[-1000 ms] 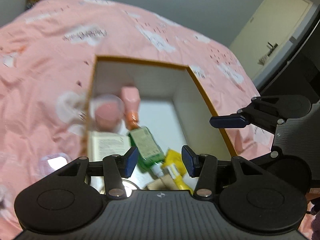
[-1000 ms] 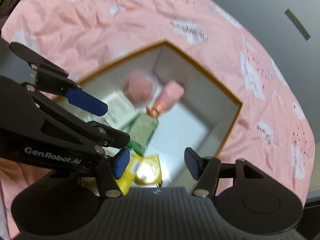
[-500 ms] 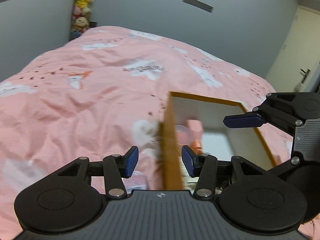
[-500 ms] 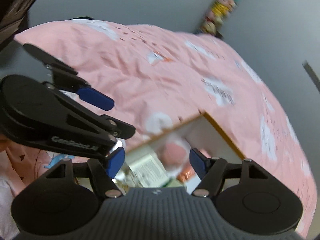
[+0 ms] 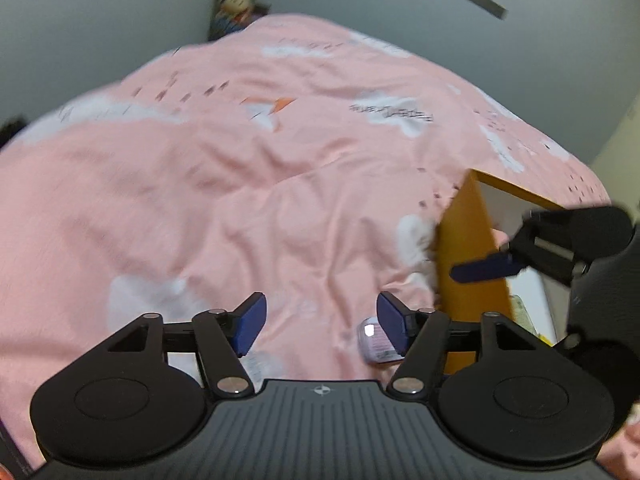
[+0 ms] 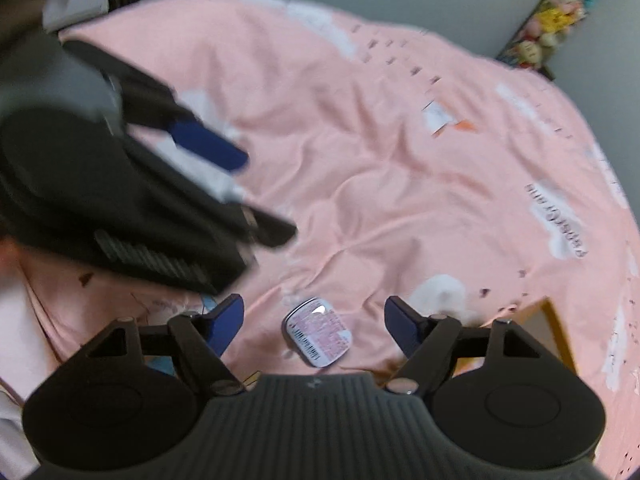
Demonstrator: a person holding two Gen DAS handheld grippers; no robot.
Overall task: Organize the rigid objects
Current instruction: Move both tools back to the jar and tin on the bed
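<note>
Left wrist view: left gripper (image 5: pixel 319 320) above a bed (image 5: pixel 240 200) with a pink cover, blue fingers (image 5: pixel 249 321) well apart and opening, nothing between them, only cloth below. Small flat packet (image 5: pixel 374 340) with rounded corners and a shiny edge lying on the cover, just beside the right finger and partly hidden behind it. Further right, an orange-walled box (image 5: pixel 466 248) with white inside, standing on the bed; some contents visible at its lower corner (too blurred to name). Right gripper (image 5: pixel 486 269) entering from the right edge, one blue finger pointing left in front of the box wall.

Right wrist view: right gripper (image 6: pixel 314 326) pointing steeply down at the cover, fingers (image 6: pixel 228 318) wide apart and opening, gripping nothing. Same packet (image 6: pixel 318 332) lying flat between the two fingers in the picture, below them on the bed, touched by neither; pink and white printed label facing up, text not readable. Corner of the box (image 6: pixel 550 328) at the lower right. Left gripper (image 6: pixel 208 146) crossing the upper left, much blurred. Row of soft toys (image 6: pixel 548 28) against the grey wall at the far corner of the bed (also seen at the top of the left wrist view).
</note>
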